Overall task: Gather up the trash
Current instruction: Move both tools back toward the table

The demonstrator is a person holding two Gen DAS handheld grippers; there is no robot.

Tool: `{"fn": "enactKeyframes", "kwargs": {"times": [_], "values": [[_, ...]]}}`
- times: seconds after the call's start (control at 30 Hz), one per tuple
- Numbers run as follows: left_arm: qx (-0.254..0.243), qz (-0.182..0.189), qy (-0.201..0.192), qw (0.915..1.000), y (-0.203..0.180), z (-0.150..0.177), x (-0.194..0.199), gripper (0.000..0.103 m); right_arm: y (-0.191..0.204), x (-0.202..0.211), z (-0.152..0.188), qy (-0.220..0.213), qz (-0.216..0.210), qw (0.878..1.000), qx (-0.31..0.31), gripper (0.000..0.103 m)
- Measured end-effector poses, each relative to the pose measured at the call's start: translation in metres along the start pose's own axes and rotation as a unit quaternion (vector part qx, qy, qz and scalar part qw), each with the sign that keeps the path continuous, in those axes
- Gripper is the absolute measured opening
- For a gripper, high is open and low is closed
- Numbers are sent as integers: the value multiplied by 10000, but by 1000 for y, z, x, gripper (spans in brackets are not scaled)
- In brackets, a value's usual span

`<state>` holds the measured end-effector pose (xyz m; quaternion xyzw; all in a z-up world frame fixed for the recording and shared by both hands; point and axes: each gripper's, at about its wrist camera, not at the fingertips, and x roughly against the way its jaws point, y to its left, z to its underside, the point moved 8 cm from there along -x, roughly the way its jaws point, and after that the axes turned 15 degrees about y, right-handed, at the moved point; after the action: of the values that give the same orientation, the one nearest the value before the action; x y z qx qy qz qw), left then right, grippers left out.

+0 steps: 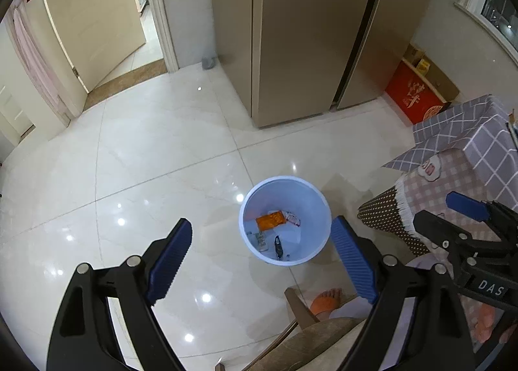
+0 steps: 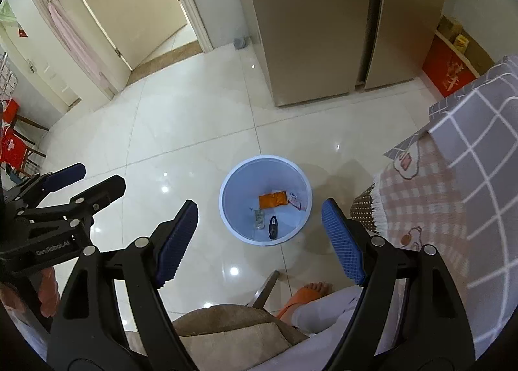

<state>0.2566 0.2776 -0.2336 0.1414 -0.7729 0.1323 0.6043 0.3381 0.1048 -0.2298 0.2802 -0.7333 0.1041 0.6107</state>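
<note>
My left gripper (image 1: 262, 261) and right gripper (image 2: 260, 240): black frames, silver rivets, ribbed blue pads (image 2: 343, 241). I see an orange slipper (image 2: 299, 301) and white trousers (image 2: 327, 309).

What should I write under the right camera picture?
Open right claw above a blue bin holding an orange packet.

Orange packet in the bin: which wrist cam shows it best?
Left wrist, marginally: the orange packet sits larger there, unobstructed on the floor of the blue bin, between the open left gripper fingers. The right wrist view shows the same packet whole too, just smaller, between the open right gripper fingers.
</note>
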Motion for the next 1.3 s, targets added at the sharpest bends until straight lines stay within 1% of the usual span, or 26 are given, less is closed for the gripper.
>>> {"fn": "enactKeyframes", "kwargs": {"times": [0.2, 0.37, 0.53, 0.77, 0.93, 1.03, 1.17, 1.3], "values": [[-131, 12, -288, 9995, -15, 0, 24, 86, -4, 28, 9, -281, -69, 9996, -18, 78], [-359, 40, -573, 9977, -34, -3, 47, 86, -13, 55, 16, -555, -82, 9984, -110, 78], [-631, 231, -759, 9949, -63, -4, 63, 86, -30, 83, 25, -848, -19, 9960, -279, 78], [-998, 372, -872, 9905, -105, -3, 73, 86, -64, 116, 41, -1179, 147, 9911, -607, 78], [-1273, 465, -974, 9860, -138, -5, 83, 86, -97, 141, 55, -1434, 387, 9850, -876, 81], [-1452, 549, -1031, 9825, -163, -5, 90, 86, -124, 158, 68, -1591, 604, 9794, -1084, 84], [-1728, 674, -1089, 9766, -201, -4, 97, 86, -157, 177, 84, -1721, 907, 9725, -1282, 85], [-1899, 903, -1041, 9721, -236, 1, 100, 86, -187, 195, 95, -1800, 1187, 9686, -1238, 85]]}}
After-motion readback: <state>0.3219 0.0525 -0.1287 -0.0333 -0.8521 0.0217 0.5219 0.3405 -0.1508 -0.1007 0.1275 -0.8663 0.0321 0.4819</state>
